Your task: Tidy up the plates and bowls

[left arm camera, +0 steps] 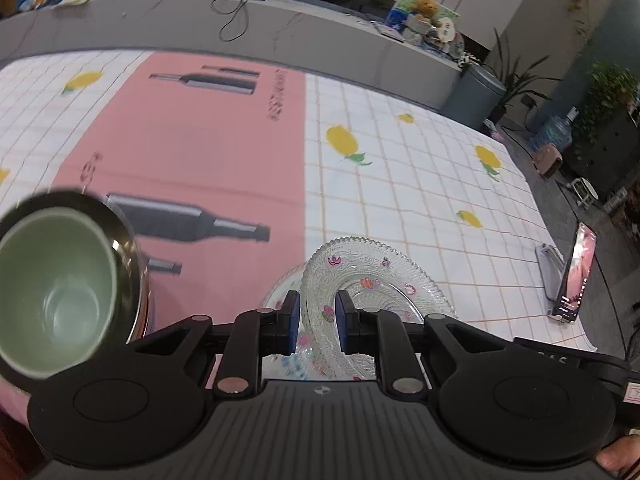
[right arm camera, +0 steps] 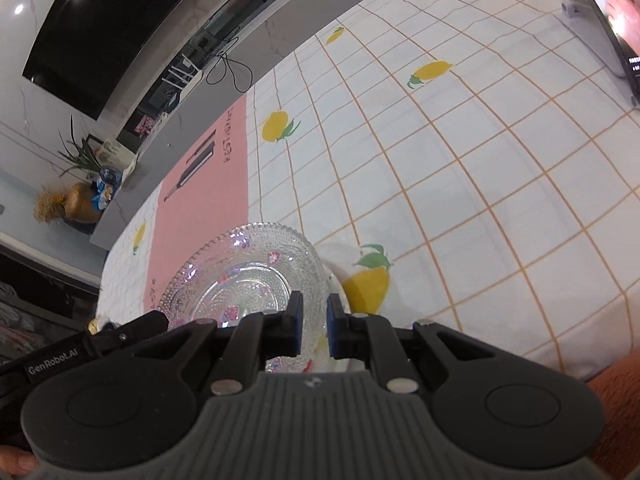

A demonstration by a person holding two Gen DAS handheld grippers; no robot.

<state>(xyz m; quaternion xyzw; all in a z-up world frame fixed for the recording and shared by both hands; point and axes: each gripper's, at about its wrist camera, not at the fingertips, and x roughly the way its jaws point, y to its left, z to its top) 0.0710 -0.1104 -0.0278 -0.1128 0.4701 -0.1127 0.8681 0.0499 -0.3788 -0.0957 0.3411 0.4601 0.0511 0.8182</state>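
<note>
My left gripper (left arm camera: 317,320) is shut on the rim of a clear patterned glass plate (left arm camera: 376,276), which tilts over the checked tablecloth. A second glass plate (left arm camera: 276,312) shows just left of and below it. To the far left, close to the camera, a green bowl (left arm camera: 52,280) sits nested inside a steel bowl (left arm camera: 128,248). In the right wrist view my right gripper (right arm camera: 312,322) is shut on the near rim of a glass plate (right arm camera: 240,280). A white edge (right arm camera: 336,276) peeks out from under that plate. I cannot tell whether both grippers hold the same plate.
A pink mat (left arm camera: 192,152) printed with bottles lies across the lemon-print tablecloth (left arm camera: 420,184). A lit phone on a stand (left arm camera: 576,276) leans at the table's right edge. A grey counter with cables (left arm camera: 236,12) runs behind the table. Potted plants stand on the floor to the right.
</note>
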